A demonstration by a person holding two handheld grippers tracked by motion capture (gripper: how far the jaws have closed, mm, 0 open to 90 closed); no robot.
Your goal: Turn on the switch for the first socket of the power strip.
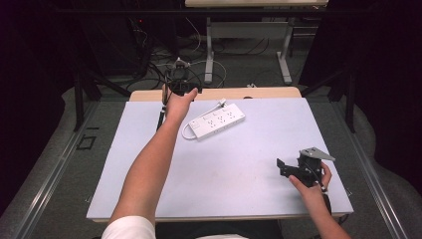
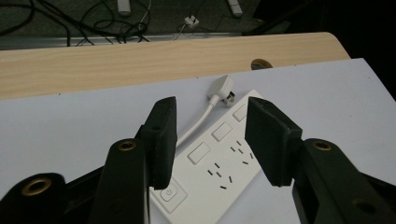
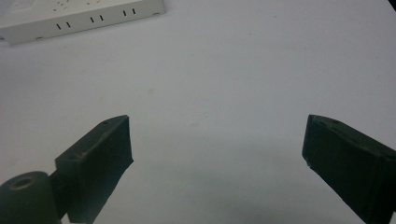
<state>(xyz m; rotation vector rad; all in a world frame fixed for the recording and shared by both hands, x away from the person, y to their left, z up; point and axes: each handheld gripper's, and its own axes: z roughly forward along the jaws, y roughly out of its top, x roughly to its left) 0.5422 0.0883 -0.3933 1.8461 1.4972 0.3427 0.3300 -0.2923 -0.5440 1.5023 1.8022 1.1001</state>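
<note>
1. We see the white power strip [image 1: 217,121] lying flat on the pale blue mat [image 1: 249,164], toward its far side and a little left of centre, set at a slant.
2. Its cable [image 2: 198,123] curls along one long edge and ends in a white plug [image 2: 223,88] resting on the mat just beyond the strip's far end.
3. Our left gripper [image 2: 211,140] hangs over the strip's switch end with its jaws parted (nothing is pressed between the pads, and the sockets show through the gap).
4. Our right gripper [image 3: 217,154] sits near the mat's near right corner, well apart from the strip, jaws spread wide over bare mat.
5. The wooden table edge [image 2: 140,60] runs beyond the mat.
</note>
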